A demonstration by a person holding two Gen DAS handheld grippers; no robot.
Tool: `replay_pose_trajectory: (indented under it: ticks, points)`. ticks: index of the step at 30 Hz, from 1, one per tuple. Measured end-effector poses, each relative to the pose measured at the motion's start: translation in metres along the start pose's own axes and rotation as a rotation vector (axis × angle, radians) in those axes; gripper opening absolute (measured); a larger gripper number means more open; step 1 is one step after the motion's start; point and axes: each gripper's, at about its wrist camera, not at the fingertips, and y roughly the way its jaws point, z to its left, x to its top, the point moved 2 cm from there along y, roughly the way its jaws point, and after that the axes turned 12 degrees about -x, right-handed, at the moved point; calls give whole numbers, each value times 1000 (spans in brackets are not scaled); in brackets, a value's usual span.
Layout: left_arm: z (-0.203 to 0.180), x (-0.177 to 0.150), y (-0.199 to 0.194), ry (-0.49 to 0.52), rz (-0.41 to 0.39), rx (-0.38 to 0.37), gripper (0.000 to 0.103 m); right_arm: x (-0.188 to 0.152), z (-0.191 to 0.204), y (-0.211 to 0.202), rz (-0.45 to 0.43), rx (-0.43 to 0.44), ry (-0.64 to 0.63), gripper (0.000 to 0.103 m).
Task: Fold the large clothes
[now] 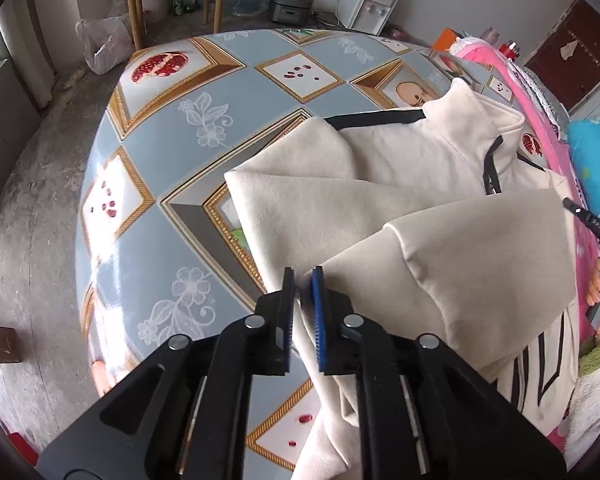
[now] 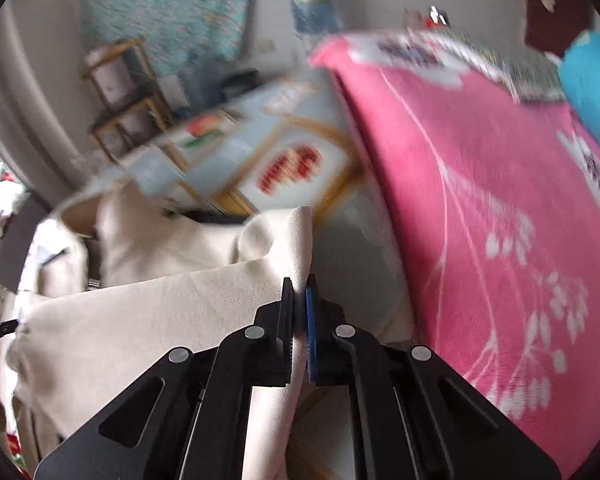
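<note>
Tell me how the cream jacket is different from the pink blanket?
The cream jacket is plain with thin black stripes; the pink blanket has white flower drawings. The jacket is bunched and partly lifted, pinched by the left gripper and the right gripper; no gripper holds the blanket, which lies spread out. Both are soft cloth on the patterned table.

Motion blur smears the patterned tablecloth (image 2: 260, 152) and shelf (image 2: 124, 96) in the right wrist view.

Both wrist views look closely along their fingers (image 1: 288, 308), sharing the cream garment (image 1: 440, 208).
</note>
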Motion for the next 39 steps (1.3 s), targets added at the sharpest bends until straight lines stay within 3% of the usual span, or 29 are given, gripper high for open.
replay_pose_trajectory:
  ticks: [4, 6, 9, 13, 18, 20, 23, 25, 26, 28, 29, 30, 34, 39]
  points:
    - [2, -1, -4, -17, -8, 7, 12, -2, 3, 4, -6, -35, -19, 7]
    - [1, -3, -13, -9, -29, 44, 15, -2, 3, -5, -10, -77, -44, 26]
    - [-5, -8, -33, 26, -84, 74, 16, -2, 0, -32, -64, -137, -66, 36]
    - [-38, -27, -44, 133, -85, 18, 23, -22, 22, -78, -115, -9, -174, 36]
    - [-67, -48, -16, 234, -12, 63, 31, -73, 83, -85, 19, 195, -351, 36]
    - [-73, -56, -11, 273, -8, 90, 35, -86, 95, -80, 63, 218, -371, 36]
    - [-79, -70, -5, 378, 1, 180, 57, -100, 103, -75, 97, 210, -403, 36]
    - [-80, -74, -3, 417, 4, 213, 57, -105, 102, -69, 118, 190, -412, 36]
    - [-80, -75, -4, 426, -3, 218, 57, -107, 101, -67, 119, 192, -409, 36]
    - [-84, -77, -5, 449, -1, 224, 41, -104, 98, -65, 132, 199, -396, 36]
    - [-87, -79, -5, 468, 5, 240, 20, -103, 97, -65, 141, 202, -387, 36]
    - [-91, -81, -3, 500, 13, 293, 10, -103, 97, -65, 149, 203, -379, 36]
    - [-99, -88, -5, 572, 28, 339, 6, -103, 97, -64, 160, 197, -374, 36]
    - [-105, -93, -31, 536, 18, 282, 5, -102, 105, -62, 160, 179, -392, 36]
